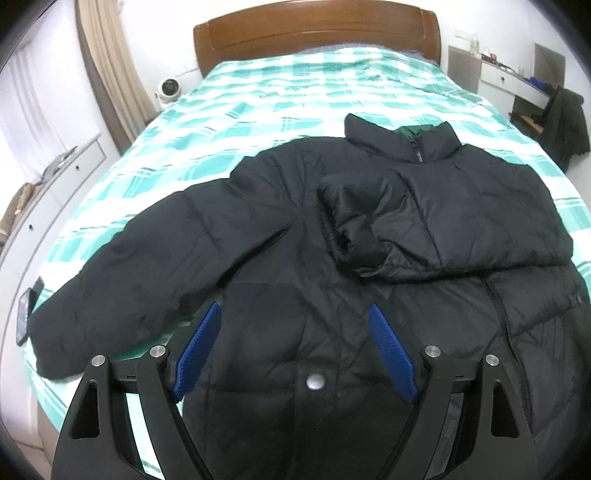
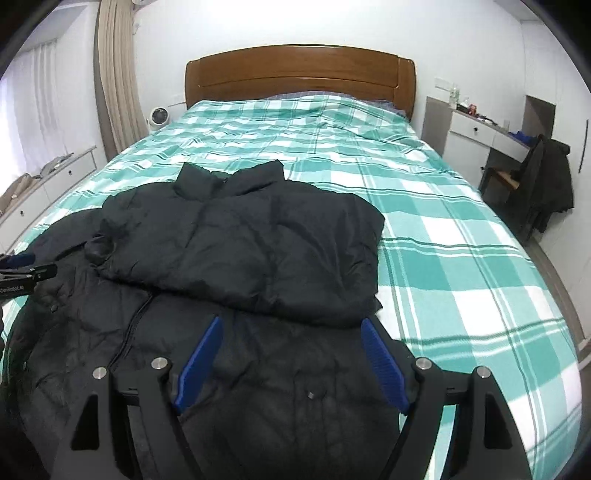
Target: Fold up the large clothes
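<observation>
Left wrist view: bed (image 1: 258, 85) under a green-and-white check cover, filling most of the frame, wooden headboard (image 1: 314, 29) at the far end. Same bed (image 2: 461, 240) across the right wrist view.

Black puffer jacket (image 1: 288, 266) spread over the near half of the cover, collar toward the headboard; seen again from the other side (image 2: 236, 236). One sleeve (image 1: 436, 218) already folded across the chest, cuff near the middle. Other sleeve (image 1: 122, 273) lying stretched out toward the bed edge, cuff just beside a phone (image 1: 26, 314).

Likely trouble from here: slick, puffy shell springing back once released, so the folded sleeve could slide off; a shallow pinch catching only the top layer and dragging the body askew; the outstretched cuff sweeping the phone off the edge if pulled carelessly.

Left gripper (image 1: 295, 354) spread wide, blue pads (image 1: 201, 345) well apart, hovering over the lower front near a snap button (image 1: 314, 382), gripping nothing; contact with the fabric impossible to judge. Right gripper (image 2: 291, 365) likewise wide apart and empty, over the hem area below the folded sleeve.
</observation>
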### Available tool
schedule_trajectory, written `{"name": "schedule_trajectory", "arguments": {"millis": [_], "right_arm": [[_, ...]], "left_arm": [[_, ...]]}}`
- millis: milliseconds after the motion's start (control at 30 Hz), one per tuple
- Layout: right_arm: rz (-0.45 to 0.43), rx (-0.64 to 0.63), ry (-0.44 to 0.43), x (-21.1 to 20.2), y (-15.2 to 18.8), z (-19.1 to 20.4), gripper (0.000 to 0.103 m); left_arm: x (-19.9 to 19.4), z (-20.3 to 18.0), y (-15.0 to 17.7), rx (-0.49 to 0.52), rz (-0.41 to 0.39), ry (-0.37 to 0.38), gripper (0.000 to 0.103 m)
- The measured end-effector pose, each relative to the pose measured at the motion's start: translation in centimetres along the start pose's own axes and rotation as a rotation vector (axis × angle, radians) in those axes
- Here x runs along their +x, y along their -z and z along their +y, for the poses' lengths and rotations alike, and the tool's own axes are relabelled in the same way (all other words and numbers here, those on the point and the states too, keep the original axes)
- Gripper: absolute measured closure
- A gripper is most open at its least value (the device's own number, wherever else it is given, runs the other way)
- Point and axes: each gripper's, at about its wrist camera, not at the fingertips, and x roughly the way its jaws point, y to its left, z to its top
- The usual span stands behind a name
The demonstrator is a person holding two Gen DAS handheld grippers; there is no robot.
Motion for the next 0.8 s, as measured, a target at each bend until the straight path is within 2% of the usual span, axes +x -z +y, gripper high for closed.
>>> {"name": "schedule_trajectory", "arguments": {"millis": [200, 333, 400, 500, 633, 700, 800], "right_arm": [[0.008, -0.011, -0.025, -1.0, 1.1, 2.3, 0.024], [0.015, 0.009, -0.055, -1.3, 1.9, 3.2, 0.024], [0.023, 0.003, -0.066, -1.5, 2.5, 3.7, 0.024], [0.038, -0.015, -0.067, -1.5, 3.1, 4.1, 0.024], [0.050, -0.020, -0.061, -1.5, 3.7, 4.3, 0.024], [0.052, -0.008, -0.059, -1.5, 3.8, 4.1, 0.024], [0.046, 0.006, -0.055, -1.7, 3.8, 4.0, 0.024]], "left_arm": [[-0.6, 1.3, 0.9, -0.031, 0.001, -0.003, 0.019], [0.3, 3.6, 2.3, -0.100, 0.053, 0.024, 0.015], [1.1, 5.9, 3.7, -0.164, 0.092, 0.040, 0.015], [1.8, 8.9, 5.3, -0.228, 0.122, 0.016, 0.015], [2.0, 13.2, 6.8, -0.317, 0.131, 0.005, 0.014], [2.1, 15.4, 7.4, -0.357, 0.131, -0.049, 0.014], [2.0, 18.5, 8.2, -0.436, 0.125, -0.066, 0.014]]}}
